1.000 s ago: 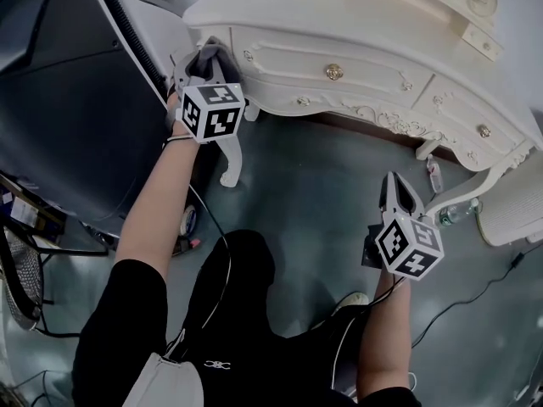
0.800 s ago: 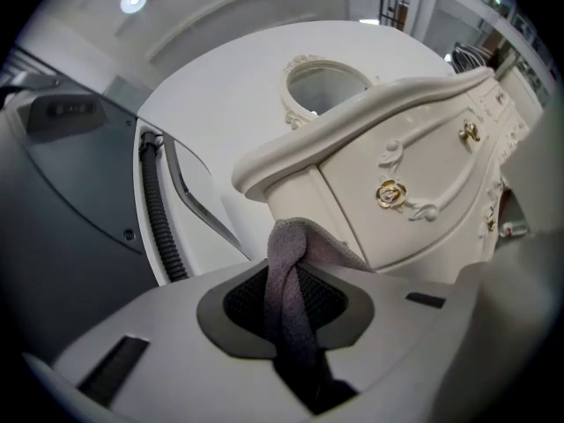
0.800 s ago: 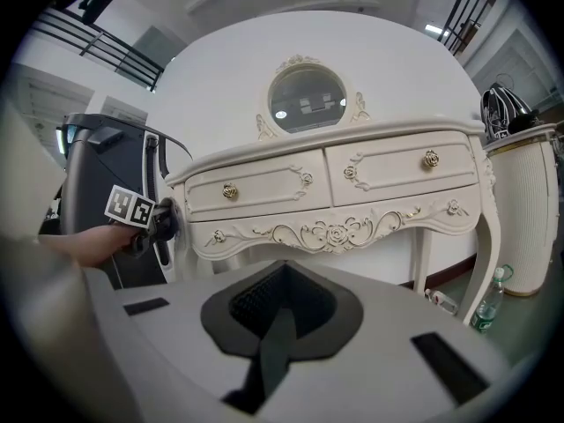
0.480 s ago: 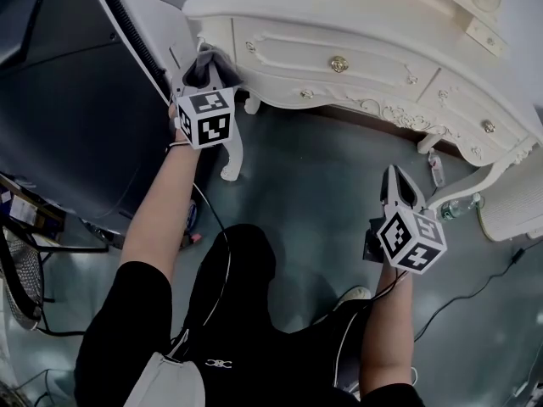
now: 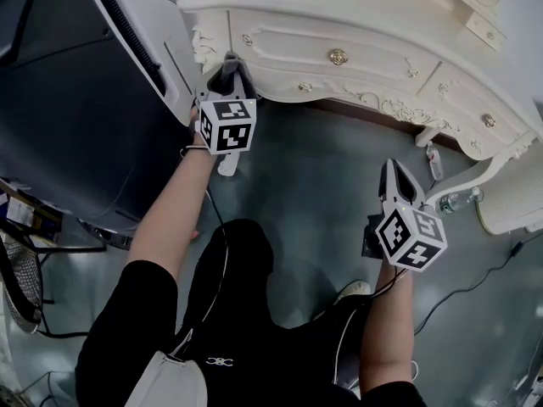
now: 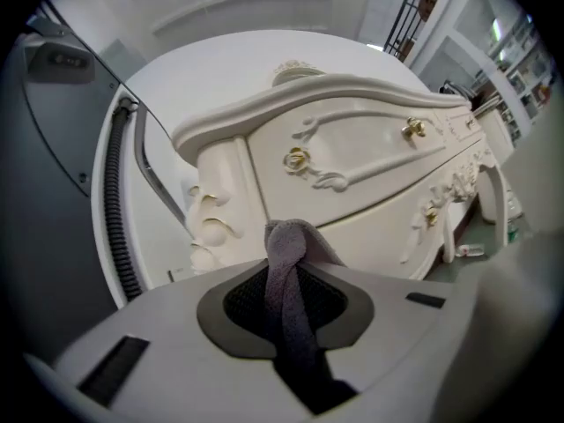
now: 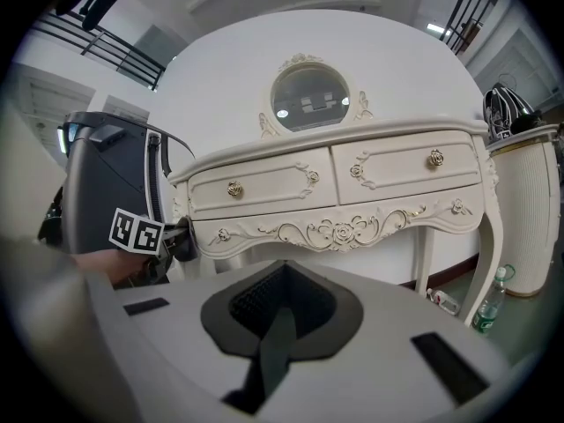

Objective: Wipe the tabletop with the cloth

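Note:
A grey cloth (image 6: 286,276) is pinched between the jaws of my left gripper (image 5: 227,70), which is shut on it. That gripper sits in front of the left front corner of the cream dressing table (image 5: 356,32), at drawer height and below the tabletop (image 6: 264,69). The cloth (image 5: 224,80) shows as a dark fold at the jaw tips. My right gripper (image 5: 393,173) hangs lower at the right, over the floor and away from the table, shut with nothing in it. In the right gripper view the whole table front (image 7: 344,188) faces me, with the left gripper's marker cube (image 7: 137,232) at its left end.
A large dark grey panel (image 5: 68,100) stands close on the left of the table. A plastic bottle (image 5: 459,200) lies on the floor by the right table leg, beside a white ribbed unit (image 5: 513,202). Cables (image 5: 475,287) run across the floor. A round mirror (image 7: 310,98) tops the table.
My left gripper with the cloth has shifted right and slightly down along the table's left front corner. The right gripper has barely moved.

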`<state>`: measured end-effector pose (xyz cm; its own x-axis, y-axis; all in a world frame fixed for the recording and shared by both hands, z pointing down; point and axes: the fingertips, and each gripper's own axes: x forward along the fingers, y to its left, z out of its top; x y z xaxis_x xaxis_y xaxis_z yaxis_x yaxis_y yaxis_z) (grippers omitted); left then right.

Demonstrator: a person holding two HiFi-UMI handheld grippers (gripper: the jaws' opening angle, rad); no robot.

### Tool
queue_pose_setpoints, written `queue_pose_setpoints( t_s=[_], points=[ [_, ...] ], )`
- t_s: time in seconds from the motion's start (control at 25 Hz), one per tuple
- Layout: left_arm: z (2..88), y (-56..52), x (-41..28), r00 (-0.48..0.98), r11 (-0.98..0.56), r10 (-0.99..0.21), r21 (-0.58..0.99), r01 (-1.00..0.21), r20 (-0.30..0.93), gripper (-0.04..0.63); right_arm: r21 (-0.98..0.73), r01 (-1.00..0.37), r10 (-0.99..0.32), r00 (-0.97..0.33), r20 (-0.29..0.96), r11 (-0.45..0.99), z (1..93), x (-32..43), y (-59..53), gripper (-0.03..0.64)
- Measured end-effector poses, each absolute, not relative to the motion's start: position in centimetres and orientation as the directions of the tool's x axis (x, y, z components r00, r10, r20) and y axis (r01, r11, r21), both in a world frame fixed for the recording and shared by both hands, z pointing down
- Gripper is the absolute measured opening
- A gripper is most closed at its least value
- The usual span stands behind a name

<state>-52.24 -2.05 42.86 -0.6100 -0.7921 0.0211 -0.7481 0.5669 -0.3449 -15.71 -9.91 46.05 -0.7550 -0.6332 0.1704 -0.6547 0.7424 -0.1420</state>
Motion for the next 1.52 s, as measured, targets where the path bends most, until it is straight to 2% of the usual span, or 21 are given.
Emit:
queue_pose_setpoints(
  t_s=[0.44, 0.72, 0.96, 1.36, 1.52],
  points=[
    [42.3, -3.9, -46.0, -0.545, 0.531, -0.838, -0.245, -0.811, -0.011, 0.063, -0.14, -0.68, -0.662, -0.733, 0.156, 0.72, 45.4, -13.2, -10.3, 0.003],
    [42.3, -8.1, -39.2, -0.444, 0.416, -0.896, -0.359, -0.836, -0.006, 0.064, -0.142, -0.676, -0.661, -0.737, 0.144, 0.723, 45.0, -12.5, -10.2, 0.003],
    [41.9, -8.9, -38.5, -0.484, 0.46, -0.875, -0.296, -0.837, 0.007, 0.064, -0.145, -0.669, -0.658, -0.743, 0.121, 0.729, 44.0, -11.8, -10.3, 0.003],
    [42.7, -12.5, -34.2, -0.399, 0.378, -0.916, -0.24, -0.894, 0.046, 0.064, -0.133, -0.672, -0.656, -0.74, 0.145, 0.729, 44.8, -10.4, -11.3, 0.003],
    [43.1, -13.5, -32.8, -0.37, 0.346, -0.928, -0.264, -0.9, 0.044, 0.064, -0.144, -0.676, -0.66, -0.736, 0.148, 0.722, 44.8, -9.6, -12.1, 0.003]
  ],
)
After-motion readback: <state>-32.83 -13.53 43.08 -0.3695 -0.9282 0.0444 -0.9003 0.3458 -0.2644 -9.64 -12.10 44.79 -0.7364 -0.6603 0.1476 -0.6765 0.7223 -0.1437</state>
